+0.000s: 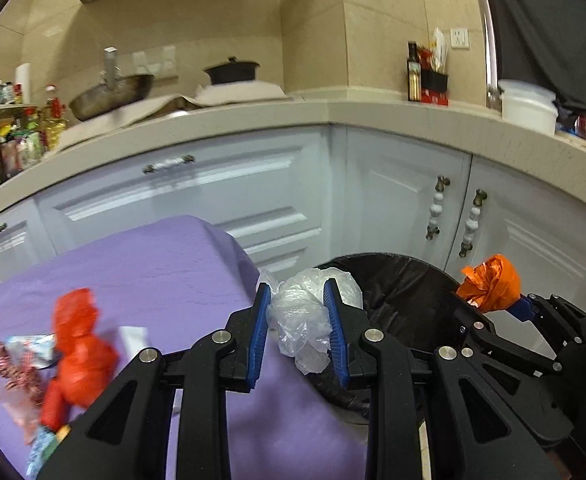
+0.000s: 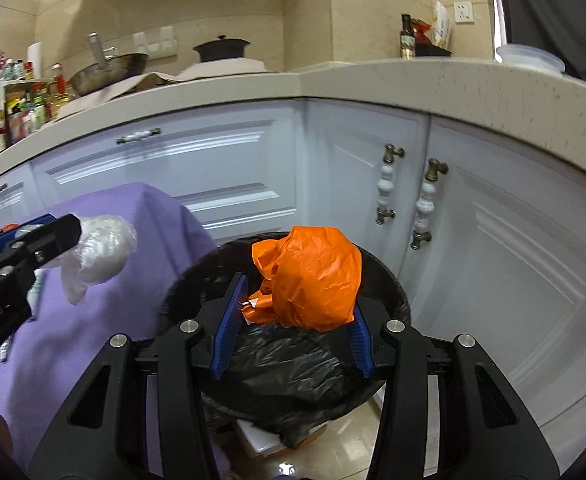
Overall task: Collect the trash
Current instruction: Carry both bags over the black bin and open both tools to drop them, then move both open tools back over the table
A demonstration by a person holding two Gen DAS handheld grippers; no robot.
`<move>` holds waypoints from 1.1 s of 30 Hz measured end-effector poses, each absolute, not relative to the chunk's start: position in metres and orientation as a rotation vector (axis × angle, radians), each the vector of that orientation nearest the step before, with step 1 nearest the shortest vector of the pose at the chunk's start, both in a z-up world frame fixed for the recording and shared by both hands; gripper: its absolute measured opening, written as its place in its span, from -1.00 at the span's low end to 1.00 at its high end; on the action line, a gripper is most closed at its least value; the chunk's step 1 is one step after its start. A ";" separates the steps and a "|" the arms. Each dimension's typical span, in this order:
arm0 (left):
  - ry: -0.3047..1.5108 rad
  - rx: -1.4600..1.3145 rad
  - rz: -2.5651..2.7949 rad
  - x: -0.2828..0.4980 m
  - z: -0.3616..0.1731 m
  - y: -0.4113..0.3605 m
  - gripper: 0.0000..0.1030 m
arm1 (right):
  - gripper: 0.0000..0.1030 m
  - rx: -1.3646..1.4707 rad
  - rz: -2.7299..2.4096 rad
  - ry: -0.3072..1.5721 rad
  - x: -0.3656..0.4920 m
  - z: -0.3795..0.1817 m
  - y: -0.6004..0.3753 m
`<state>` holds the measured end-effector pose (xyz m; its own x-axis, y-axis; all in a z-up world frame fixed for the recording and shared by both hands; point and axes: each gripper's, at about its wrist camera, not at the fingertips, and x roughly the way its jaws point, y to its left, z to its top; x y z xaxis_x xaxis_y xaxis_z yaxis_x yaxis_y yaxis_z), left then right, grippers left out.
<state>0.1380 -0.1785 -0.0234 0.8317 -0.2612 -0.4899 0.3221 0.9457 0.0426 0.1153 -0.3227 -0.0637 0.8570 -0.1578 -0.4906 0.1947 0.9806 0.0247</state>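
Left claw (image 1: pixel 297 320) clamped on clear plastic wad (image 1: pixel 305 320) mid-frame, right claw (image 2: pixel 293 312) clamped on orange bag (image 2: pixel 317 280) over black-lined bin (image 2: pixel 393 280), purple-covered desk (image 1: pixel 153 264) lower left with red wrapper (image 1: pixel 79 344), white cabinets (image 2: pixel 493 240) behind, no legible writing

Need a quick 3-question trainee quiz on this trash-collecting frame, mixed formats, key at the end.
1. True or false: the left gripper is empty.
2. What does the right gripper hold? A) red bag B) orange bag C) bottle
3. Fill in: the right gripper is above the black-lined ____.

Key: 1 false, it grips a clear plastic bag; 2 B; 3 bin. A red bag lies on the purple cloth.
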 end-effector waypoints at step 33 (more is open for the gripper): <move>0.600 0.062 -0.218 0.153 -0.017 -0.147 0.25 | 0.23 0.146 -0.185 0.514 0.125 -0.065 -0.328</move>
